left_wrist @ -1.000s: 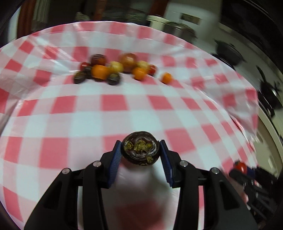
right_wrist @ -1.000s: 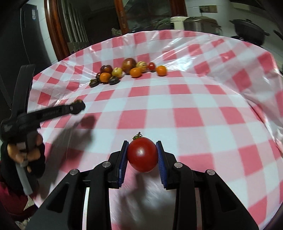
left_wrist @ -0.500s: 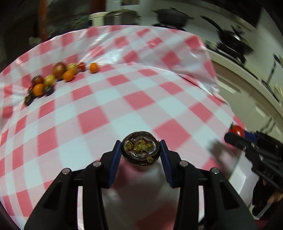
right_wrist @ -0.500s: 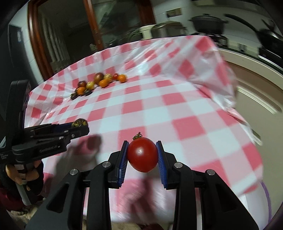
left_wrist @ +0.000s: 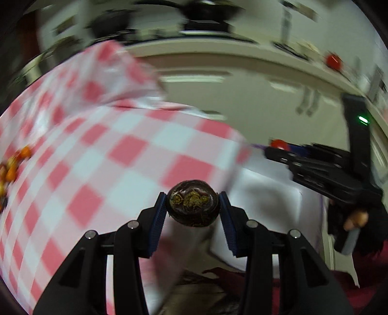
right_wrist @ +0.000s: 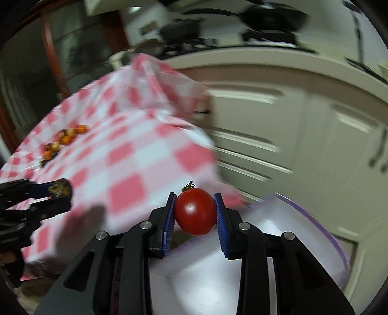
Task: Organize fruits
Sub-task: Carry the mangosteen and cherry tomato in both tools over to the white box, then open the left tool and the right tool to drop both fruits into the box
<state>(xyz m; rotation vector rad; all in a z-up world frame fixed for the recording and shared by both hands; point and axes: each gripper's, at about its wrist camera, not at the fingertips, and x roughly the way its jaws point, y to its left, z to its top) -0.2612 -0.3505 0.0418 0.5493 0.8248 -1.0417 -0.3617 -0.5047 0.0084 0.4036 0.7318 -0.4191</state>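
Left gripper (left_wrist: 193, 209) fingers clamp a dark fruit (left_wrist: 192, 206), right gripper (right_wrist: 194, 212) a tomato (right_wrist: 195, 211) — both should lower over the white bin (right_wrist: 278, 242) before releasing.

Both views smeared by motion blur; cabinet doors (right_wrist: 278, 135) and cookware on counter (right_wrist: 266, 17) lack readable detail. Fruit cluster (right_wrist: 64, 140) near the table's far corner too small and blurred to sort by kind; in left view it is cut by the frame's left edge (left_wrist: 9, 167). White container (right_wrist: 303, 230) partly hidden behind right gripper fingers (right_wrist: 222, 225); contents not visible. Tablecloth (left_wrist: 109, 150) checks blurred at near edge.
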